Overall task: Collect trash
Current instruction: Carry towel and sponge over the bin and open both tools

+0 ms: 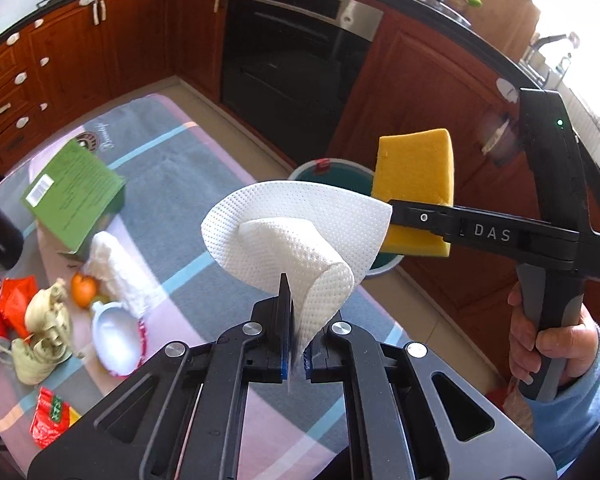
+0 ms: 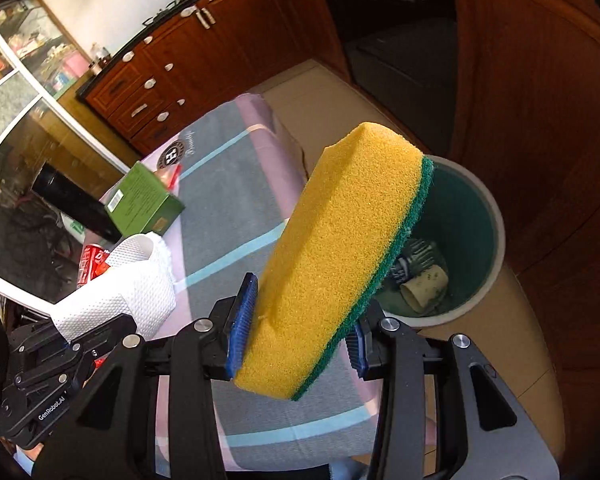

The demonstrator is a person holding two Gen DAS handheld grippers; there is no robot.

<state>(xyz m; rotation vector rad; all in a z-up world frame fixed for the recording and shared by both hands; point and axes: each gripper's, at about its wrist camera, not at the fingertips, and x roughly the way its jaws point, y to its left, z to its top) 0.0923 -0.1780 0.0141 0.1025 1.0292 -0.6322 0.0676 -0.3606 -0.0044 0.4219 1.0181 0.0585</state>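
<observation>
The left gripper (image 1: 298,344) is showing black linkage arms, silver round screws and blue ribbed pads. The right gripper (image 2: 298,340) is wearing the same, its finger lettered "DAS", a green light glowing on its body. A light-blue fleece sleeve (image 1: 572,412) is covering the wrist.

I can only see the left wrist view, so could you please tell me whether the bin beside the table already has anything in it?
Observer: Yes. The right wrist view looks down into the green bin, and a crumpled patterned wrapper lies at the bottom.
Operator: Thank you. Does the sponge have a scouring side?
Observer: It does. The sponge has a dark green layer along the edge turned toward the bin; the right tool grips it between its blue pads.
Operator: And what stands behind the green box?
Observer: A tall black bottle leans beside the green box, at the table's far left edge. Your left tool, shut on the paper towel, shows at the lower left of that view.
</observation>
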